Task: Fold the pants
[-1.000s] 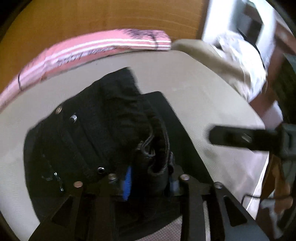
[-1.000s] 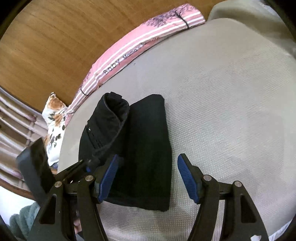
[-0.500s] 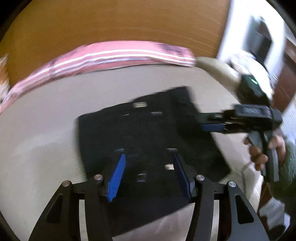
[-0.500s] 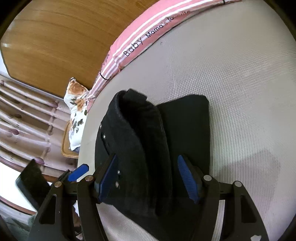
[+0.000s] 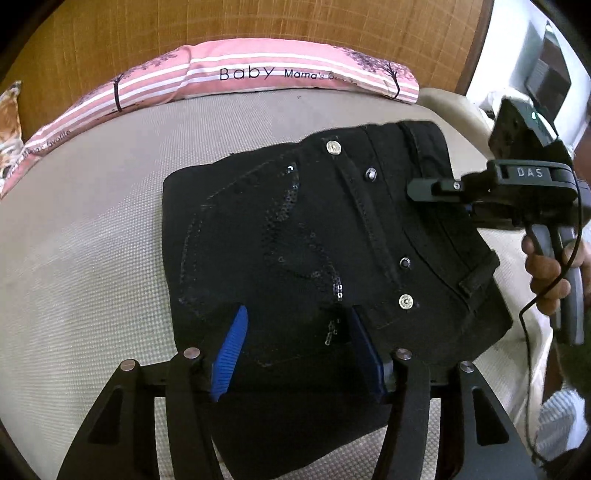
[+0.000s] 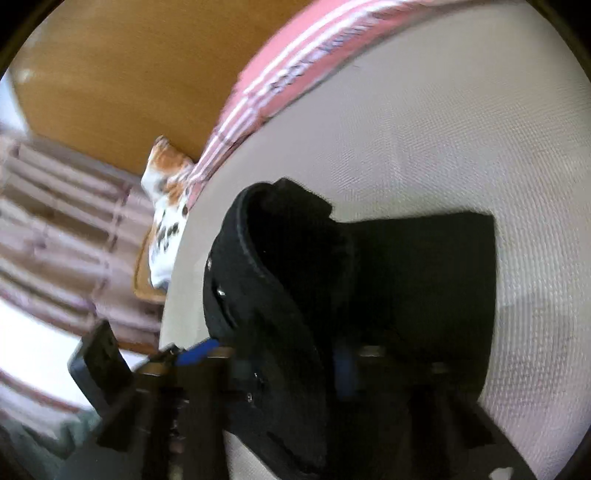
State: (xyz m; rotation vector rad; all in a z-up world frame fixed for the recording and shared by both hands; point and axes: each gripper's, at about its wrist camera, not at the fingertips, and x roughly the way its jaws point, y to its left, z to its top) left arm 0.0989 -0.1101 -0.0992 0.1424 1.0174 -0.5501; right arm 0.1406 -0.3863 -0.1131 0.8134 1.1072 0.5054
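Black pants [image 5: 303, 236] with rivets and sequins lie folded on the beige bed [image 5: 74, 258]. My left gripper [image 5: 297, 347] is open just above their near edge, blue pads apart, holding nothing. My right gripper [image 5: 436, 192] reaches in from the right at the waistband; its fingertips merge with the dark cloth. In the blurred right wrist view the pants [image 6: 369, 295] bulge over the fingers and cover them, so the jaws' state is unclear. The left gripper's blue pad [image 6: 195, 352] shows at the lower left there.
A pink striped bolster [image 5: 258, 77] lies along the wooden headboard [image 5: 221, 26]. A floral pillow [image 6: 166, 206] sits past the bed's far corner. The bed's right edge [image 5: 517, 258] drops off by the person's hand [image 5: 546, 273].
My left gripper let go of the pants, opened and drew back. The pants now lie flatter. My right gripper moved forward into the waistband side, and the cloth now covers its fingers.
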